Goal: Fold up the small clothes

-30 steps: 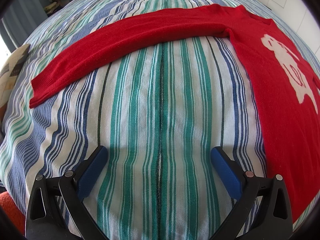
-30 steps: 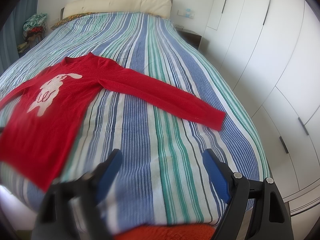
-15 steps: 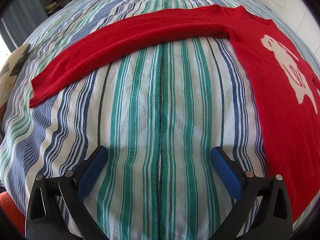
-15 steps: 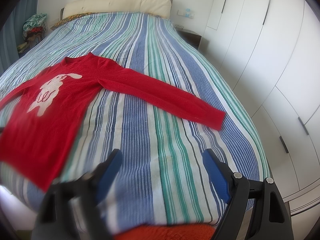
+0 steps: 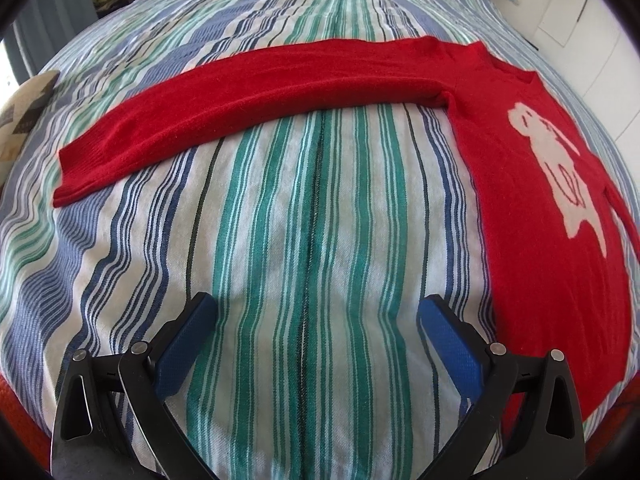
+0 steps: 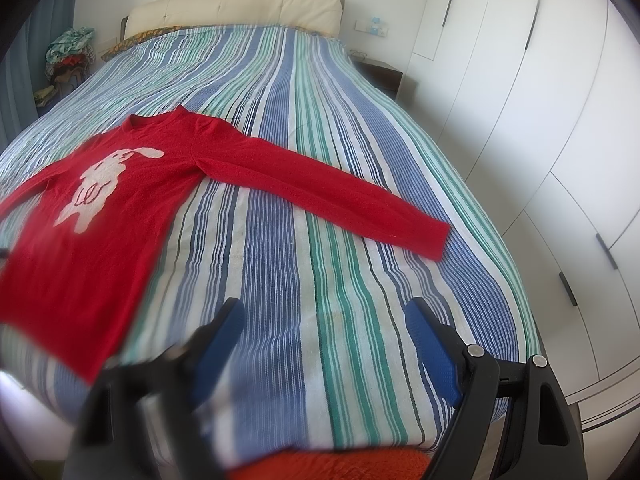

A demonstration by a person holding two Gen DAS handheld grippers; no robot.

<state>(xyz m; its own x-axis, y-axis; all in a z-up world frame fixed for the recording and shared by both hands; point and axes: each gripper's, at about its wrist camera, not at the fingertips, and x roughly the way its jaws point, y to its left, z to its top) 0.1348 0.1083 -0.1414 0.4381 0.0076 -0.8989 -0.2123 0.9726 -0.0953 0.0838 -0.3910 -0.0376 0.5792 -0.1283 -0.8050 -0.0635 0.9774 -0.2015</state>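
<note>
A small red long-sleeved sweater (image 6: 132,208) with a white animal figure lies flat, front up, on the striped bedspread (image 6: 320,264). In the left wrist view its body (image 5: 552,248) is at the right and one sleeve (image 5: 240,108) stretches left across the bed. In the right wrist view the other sleeve (image 6: 332,196) reaches right, its cuff near the bed's edge. My left gripper (image 5: 316,308) is open and empty above bare bedspread, short of the sleeve. My right gripper (image 6: 324,312) is open and empty, right of the sweater's hem.
A cream headboard (image 6: 236,6) is at the far end. White wardrobe doors (image 6: 540,100) line the right side, with a dark nightstand (image 6: 380,74) beside the bed. A pile of clothes (image 6: 68,56) sits at the far left. An orange-red fabric (image 6: 328,464) is at the near edge.
</note>
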